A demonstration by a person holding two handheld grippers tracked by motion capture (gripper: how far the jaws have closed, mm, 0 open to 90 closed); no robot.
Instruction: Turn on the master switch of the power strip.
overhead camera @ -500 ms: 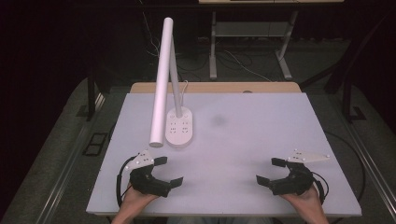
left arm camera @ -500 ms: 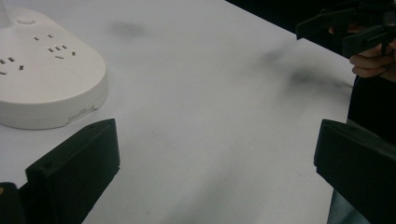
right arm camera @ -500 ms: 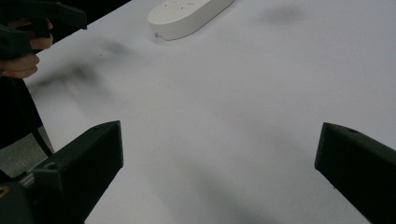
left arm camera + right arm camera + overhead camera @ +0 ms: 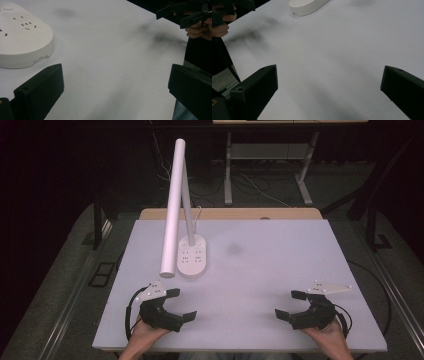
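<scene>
A white desk lamp stands at the back left of the white table [image 4: 280, 270]; its oval base [image 4: 192, 256] [image 4: 22, 37] [image 4: 307, 6] carries sockets, and its long tube head [image 4: 171, 210] slants forward and down. My left gripper [image 4: 181, 305] [image 4: 115, 82] rests near the front left edge, open, nothing between its jaws. My right gripper [image 4: 291, 305] [image 4: 329, 85] rests near the front right edge, open too and holding nothing. In the left gripper view the other gripper [image 4: 185, 15] and a hand appear far off at the top right.
A wooden strip [image 4: 230, 213] runs along the table's back edge. Behind it stand metal table legs [image 4: 227, 170] and loose cables on the dark floor. A faint dark smudge [image 4: 234, 248] marks the tabletop beside the lamp base.
</scene>
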